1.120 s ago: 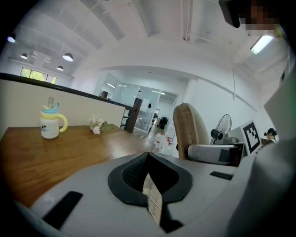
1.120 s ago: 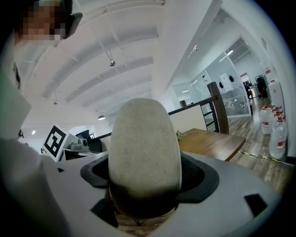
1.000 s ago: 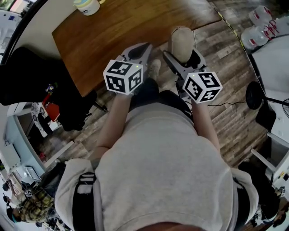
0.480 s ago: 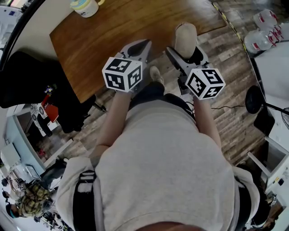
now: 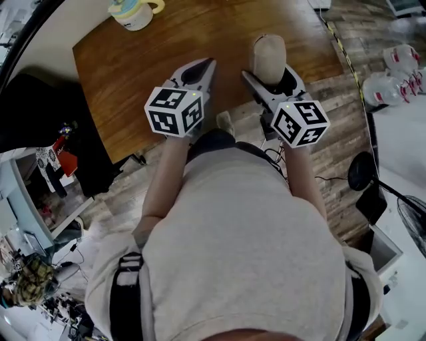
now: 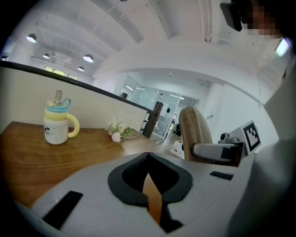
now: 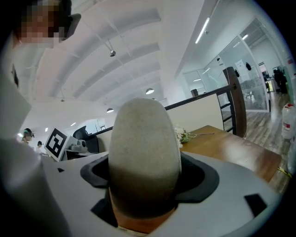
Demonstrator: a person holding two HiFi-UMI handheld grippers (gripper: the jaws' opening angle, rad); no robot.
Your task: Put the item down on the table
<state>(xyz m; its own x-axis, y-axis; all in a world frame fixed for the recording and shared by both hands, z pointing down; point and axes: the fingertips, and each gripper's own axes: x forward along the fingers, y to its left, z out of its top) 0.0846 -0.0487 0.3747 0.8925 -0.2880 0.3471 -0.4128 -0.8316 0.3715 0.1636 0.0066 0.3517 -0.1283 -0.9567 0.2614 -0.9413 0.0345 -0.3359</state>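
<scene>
A beige, egg-shaped item (image 5: 268, 58) (image 7: 144, 152) stands upright between the jaws of my right gripper (image 5: 273, 74) (image 7: 144, 185), which is shut on its lower part. It hangs over the near edge of the brown wooden table (image 5: 166, 53) (image 7: 226, 143). My left gripper (image 5: 200, 70) (image 6: 149, 159) is beside it, also over the table's near edge, with its jaws closed to a thin slit and nothing in them. The left gripper view shows the item (image 6: 194, 132) off to the right, above the table (image 6: 55, 157).
A white and yellow mug (image 5: 133, 10) (image 6: 58, 125) stands at the table's far left. A small flower sprig (image 6: 118, 132) (image 7: 185, 135) lies further along. A black chair (image 5: 40, 113) stands left of the table; water jugs (image 5: 393, 73) and a black round stand base (image 5: 363, 172) are on the floor at right.
Both grippers have moved forward from above the floor to over the table's near edge. The right gripper has kept hold of the beige item throughout.
</scene>
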